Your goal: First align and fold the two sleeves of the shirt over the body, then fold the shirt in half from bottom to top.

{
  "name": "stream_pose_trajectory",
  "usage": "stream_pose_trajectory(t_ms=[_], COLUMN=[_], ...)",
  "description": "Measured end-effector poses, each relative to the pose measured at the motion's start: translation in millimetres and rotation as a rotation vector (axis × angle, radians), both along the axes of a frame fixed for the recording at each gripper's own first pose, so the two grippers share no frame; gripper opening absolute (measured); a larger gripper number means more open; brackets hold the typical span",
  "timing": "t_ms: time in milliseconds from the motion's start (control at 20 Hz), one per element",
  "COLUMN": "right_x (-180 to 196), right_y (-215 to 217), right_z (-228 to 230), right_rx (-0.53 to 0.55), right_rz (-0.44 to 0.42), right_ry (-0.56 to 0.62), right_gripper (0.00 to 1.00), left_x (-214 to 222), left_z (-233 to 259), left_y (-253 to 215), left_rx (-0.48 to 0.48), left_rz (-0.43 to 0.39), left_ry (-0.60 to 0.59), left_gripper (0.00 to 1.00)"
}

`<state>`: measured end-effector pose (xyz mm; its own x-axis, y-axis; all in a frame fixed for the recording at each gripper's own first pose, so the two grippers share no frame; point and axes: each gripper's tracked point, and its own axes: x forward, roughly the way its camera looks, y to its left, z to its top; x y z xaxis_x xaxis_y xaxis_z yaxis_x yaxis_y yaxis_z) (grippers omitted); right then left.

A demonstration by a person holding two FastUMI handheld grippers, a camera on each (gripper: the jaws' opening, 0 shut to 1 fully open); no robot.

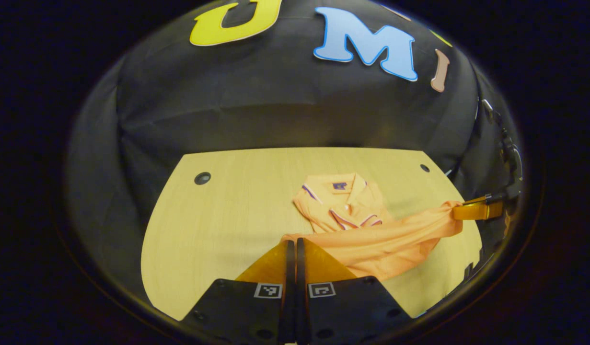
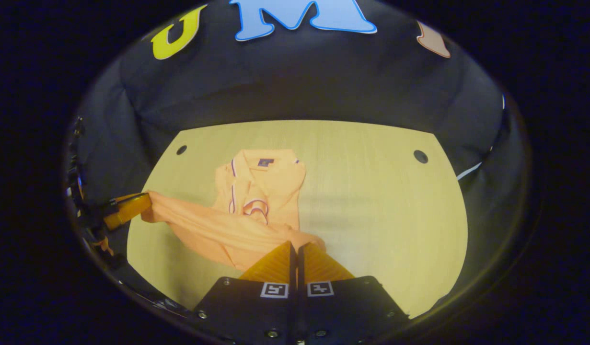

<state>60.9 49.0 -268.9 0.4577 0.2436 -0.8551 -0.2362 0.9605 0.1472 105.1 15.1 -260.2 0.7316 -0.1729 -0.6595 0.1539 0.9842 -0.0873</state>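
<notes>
Two grippers, left (image 1: 295, 243) and right (image 2: 295, 247), pinch one shirt (image 1: 371, 239).

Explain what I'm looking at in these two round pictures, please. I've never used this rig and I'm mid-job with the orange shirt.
No robot arm is here: a person holds a two-finger tool in each hand, and each tool carries its own fisheye camera that looks forward along its fingers.

In the left gripper view, the left gripper sits at the bottom, its fingers closed on the near edge of the orange shirt. Far right in that picture is the right gripper, pinching the other end of the same edge.

The right gripper view is the mirror case: its own fingers at the bottom hold the cloth, and the left gripper appears far left.

The shirt lies on a pale wooden table, collar at the far side. Its near part is lifted and stretched between the two tools, so the bottom-to-top fold seems under way.
</notes>
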Motion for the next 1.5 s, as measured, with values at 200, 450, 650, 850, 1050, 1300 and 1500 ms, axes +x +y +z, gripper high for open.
stream_pose_trajectory(t_ms=[200, 450, 650, 850, 1050, 1300, 1500], right_x=[51, 101, 141, 164, 191, 217, 228], right_y=[5, 10, 12, 12, 10, 16, 23], right_z=[9, 13, 3, -25, -61, -113, -144], right_rx=[0.030, 0.049, 0.030, 0.040, 0.040, 0.050, 0.047], right_rz=[-0.037, -0.064, -0.056, -0.068, -0.073, -0.084, -0.083], right_ry=[-0.060, -0.123, -0.182, -0.184, -0.192, -0.189, -0.186], right_gripper=[0.00, 0.00, 0.00, 0.00, 0.00, 0.00, 0.00], left_x=[52, 115, 153, 184, 211, 244, 257], left_z=[14, 21, 11, -14, -46, -89, -128], left_y=[-3, -5, -10, -19, -21, -19, -17], left_rx=[-0.016, -0.037, -0.030, -0.029, -0.031, -0.013, -0.003], left_rz=[0.026, 0.042, 0.033, 0.023, 0.027, 0.022, 0.035], left_ry=[-0.053, -0.105, -0.133, -0.138, -0.141, -0.155, -0.128], left_gripper=[0.06, 0.06, 0.05, 0.05, 0.05, 0.05, 0.05])
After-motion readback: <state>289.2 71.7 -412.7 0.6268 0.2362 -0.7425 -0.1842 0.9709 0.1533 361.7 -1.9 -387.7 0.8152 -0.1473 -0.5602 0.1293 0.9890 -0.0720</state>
